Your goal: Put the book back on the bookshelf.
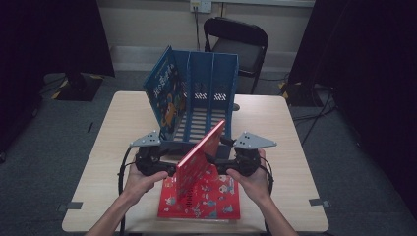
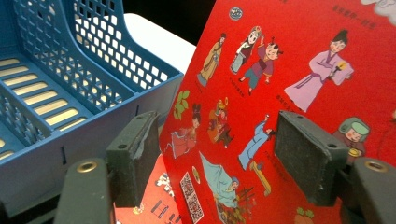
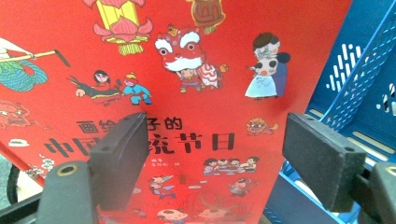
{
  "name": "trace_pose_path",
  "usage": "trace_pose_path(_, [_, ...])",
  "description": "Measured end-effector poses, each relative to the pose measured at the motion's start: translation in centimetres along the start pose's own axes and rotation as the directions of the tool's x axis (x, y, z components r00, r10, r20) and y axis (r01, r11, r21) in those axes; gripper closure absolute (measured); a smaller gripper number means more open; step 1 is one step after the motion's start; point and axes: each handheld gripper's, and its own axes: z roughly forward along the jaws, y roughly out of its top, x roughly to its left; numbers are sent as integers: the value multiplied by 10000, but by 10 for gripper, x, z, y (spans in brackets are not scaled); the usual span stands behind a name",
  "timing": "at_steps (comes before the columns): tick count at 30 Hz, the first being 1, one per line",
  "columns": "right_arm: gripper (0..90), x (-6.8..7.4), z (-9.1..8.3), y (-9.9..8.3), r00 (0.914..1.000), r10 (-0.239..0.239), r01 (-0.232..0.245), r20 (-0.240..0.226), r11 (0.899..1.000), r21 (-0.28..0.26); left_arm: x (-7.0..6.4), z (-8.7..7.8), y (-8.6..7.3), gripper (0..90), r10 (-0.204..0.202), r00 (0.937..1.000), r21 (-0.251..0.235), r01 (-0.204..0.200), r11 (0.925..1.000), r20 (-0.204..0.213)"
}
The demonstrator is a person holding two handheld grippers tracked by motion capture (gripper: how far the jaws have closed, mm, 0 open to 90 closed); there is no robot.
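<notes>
At the high view's lower centre, the thin red illustrated picture book [image 1: 200,156] stood tilted between the left gripper [image 1: 169,168] and right gripper [image 1: 212,161], whose open jaws merely flanked it, so it could topple short of the blue slotted plastic file rack [image 1: 204,98].

A lab or studio: black curtains [image 1: 49,34] flank a lone table [image 1: 118,147] on grey carpet [image 1: 44,162], with taped floor cables [image 1: 314,115].

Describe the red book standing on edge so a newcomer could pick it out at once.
Start at the blue slotted file rack in the middle of the table. Just in front of it, the upright red book stands tilted between the left gripper and right gripper. Unlike the flat red book lying under it and the blue book leaning in the rack, it stands on edge outside the rack.
</notes>
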Motion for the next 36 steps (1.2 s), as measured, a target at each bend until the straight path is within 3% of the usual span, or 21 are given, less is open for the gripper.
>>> trace_pose_path(15, [232, -4, 6, 3, 9993, 352, -352, 135, 9994, -4, 0, 1, -2, 305, -157, 9999, -185, 156, 9997, -68])
trace_pose_path(27, [221, -5, 10, 5, 9981, 517, -515, 340, 9987, -49, -6, 4, -2, 325, 112, 9999, -196, -114, 9997, -89])
trace_pose_path(31, [215, -7, 11, 5, 9982, 399, -397, 450, 9992, -46, -8, 1, -3, 332, 310, 9995, -139, -309, 9994, 100])
trace_pose_path(36, [216, -9, 11, 4, 9978, 518, -510, 412, 9985, -187, -11, -1, -3, 332, 651, 9979, -139, -650, 9978, 53])
